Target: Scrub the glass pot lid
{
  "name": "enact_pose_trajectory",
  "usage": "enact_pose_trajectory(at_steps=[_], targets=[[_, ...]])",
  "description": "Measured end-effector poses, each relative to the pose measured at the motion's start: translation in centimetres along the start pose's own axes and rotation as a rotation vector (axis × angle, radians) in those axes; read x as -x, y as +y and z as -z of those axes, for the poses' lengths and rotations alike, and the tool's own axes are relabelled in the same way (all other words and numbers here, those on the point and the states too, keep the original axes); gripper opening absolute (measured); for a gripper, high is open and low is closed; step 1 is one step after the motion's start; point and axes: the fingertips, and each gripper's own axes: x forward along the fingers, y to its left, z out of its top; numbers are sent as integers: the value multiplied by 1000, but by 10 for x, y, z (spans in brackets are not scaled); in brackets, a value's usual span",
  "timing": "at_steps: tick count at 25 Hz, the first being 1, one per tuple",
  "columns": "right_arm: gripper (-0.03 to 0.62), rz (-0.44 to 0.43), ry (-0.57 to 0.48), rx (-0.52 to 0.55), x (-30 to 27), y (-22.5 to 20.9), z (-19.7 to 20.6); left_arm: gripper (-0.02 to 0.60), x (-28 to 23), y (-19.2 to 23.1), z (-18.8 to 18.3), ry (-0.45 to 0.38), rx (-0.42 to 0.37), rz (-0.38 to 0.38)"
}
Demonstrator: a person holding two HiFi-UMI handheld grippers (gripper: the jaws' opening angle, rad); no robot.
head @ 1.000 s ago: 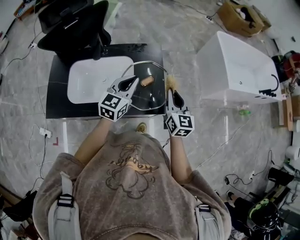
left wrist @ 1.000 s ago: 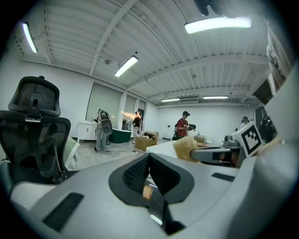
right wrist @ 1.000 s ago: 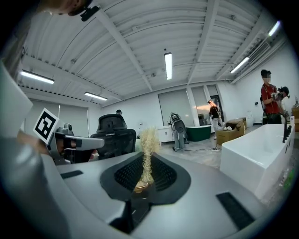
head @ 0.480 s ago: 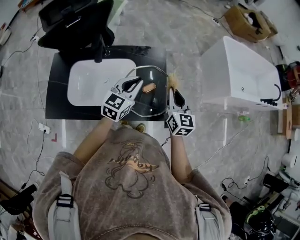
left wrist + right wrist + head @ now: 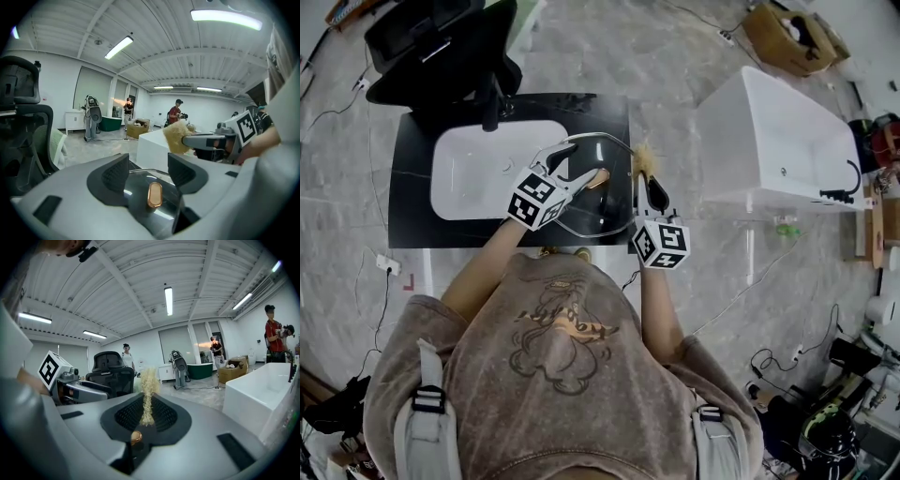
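The glass pot lid (image 5: 602,208) lies on the black countertop (image 5: 411,225) to the right of the sink. Its copper-coloured knob (image 5: 598,176) (image 5: 154,194) sits low between the jaws of my left gripper (image 5: 581,161) (image 5: 149,169), whose pads do not touch it. Those jaws have just been opening and stand open. My right gripper (image 5: 644,178) (image 5: 147,416) hovers at the lid's right rim, shut on a straw-yellow scrubber (image 5: 642,159) (image 5: 148,392). The scrubber (image 5: 176,136) also shows from the left gripper view.
A white sink basin (image 5: 478,169) with a black faucet (image 5: 492,105) fills the counter's left half. A black office chair (image 5: 441,47) stands behind it. A white bathtub (image 5: 778,141) stands to the right. Several people stand far off in the room.
My left gripper's jaws were closed at the lid's left side; they have opened and the gripper has moved right and lower, over the knob. The right gripper has hardly shifted.
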Motion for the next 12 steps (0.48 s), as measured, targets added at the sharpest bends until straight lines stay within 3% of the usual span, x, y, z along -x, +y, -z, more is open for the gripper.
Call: enact_pose_trajectory(at_steps=[12], targets=[[51,19,6,-14,-6,-13,1,258,-45,-16,65,239,-145,103]])
